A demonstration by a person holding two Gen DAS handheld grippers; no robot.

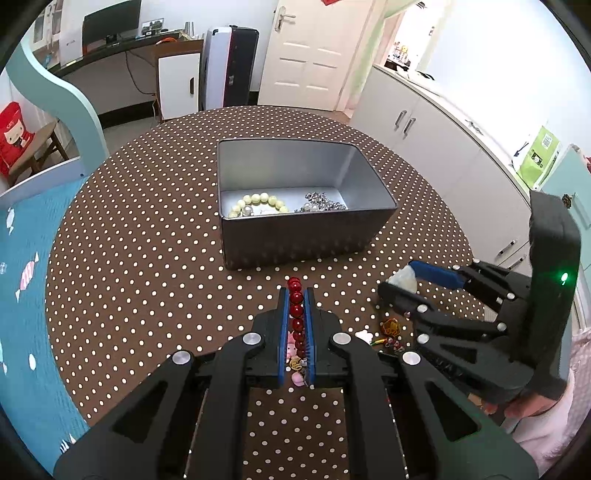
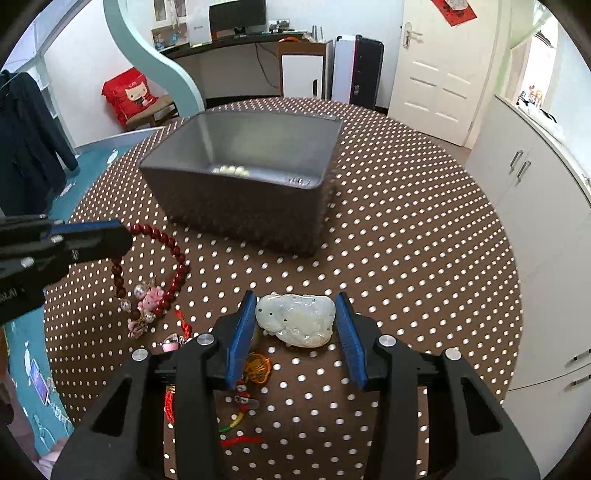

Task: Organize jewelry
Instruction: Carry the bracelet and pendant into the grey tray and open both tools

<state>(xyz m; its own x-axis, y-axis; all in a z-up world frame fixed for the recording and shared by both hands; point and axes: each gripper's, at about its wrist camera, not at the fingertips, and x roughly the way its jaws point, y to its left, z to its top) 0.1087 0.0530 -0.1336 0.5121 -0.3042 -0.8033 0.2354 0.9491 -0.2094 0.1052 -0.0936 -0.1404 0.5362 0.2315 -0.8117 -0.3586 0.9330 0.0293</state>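
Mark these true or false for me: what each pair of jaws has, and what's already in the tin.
1. The left gripper is shut on the red bead bracelet. True.
2. The pale carved jade pendant lies inside the tin. False: it sits on the dotted tablecloth, between the right gripper jaws.
3. The grey rectangular metal tin holds a cream bead bracelet. True.
4. The tin is lidded. False: it is open-topped.

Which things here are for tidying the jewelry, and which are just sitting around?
For the job: red bead bracelet, pale jade pendant, metal box, cream bead bracelet already inside.

Just sitting around: red cushion, monitor, white door.
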